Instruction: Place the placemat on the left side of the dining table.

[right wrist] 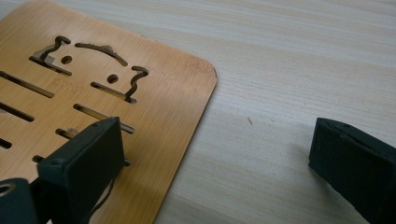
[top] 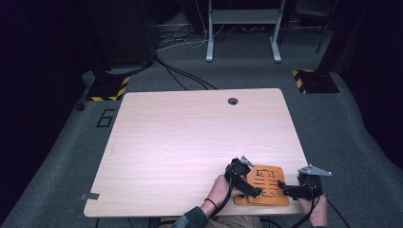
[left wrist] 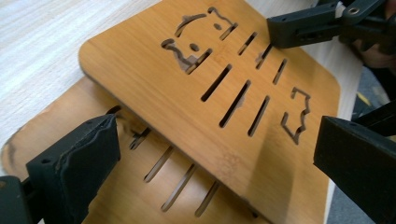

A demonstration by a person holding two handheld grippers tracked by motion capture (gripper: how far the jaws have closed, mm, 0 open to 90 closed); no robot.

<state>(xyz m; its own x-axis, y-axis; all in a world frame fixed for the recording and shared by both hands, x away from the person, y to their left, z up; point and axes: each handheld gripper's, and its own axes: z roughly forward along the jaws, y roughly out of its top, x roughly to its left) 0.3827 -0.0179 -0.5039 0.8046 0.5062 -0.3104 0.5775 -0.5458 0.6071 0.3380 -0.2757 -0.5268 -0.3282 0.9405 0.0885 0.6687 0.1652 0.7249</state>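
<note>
1. The right hand-held gripper [right wrist: 219, 158] has its two black jaws spread wide apart, holding nothing.
2. Its left jaw hangs over a bamboo board [right wrist: 163, 93] with cut-out slots and a cat-face outline.
3. Its right jaw is over bare table [right wrist: 289, 60], well clear of the board.
4. The board lies flat on the pale wood.

My table [top: 190, 142] is pale wood with rounded corners and a round cable hole [top: 233, 101] near its twelve o'clock edge. Down at my five o'clock corner lie two bamboo trivets [top: 266, 183], the upper trivet [left wrist: 224, 93] resting askew on the lower trivet [left wrist: 93, 196].
</note>
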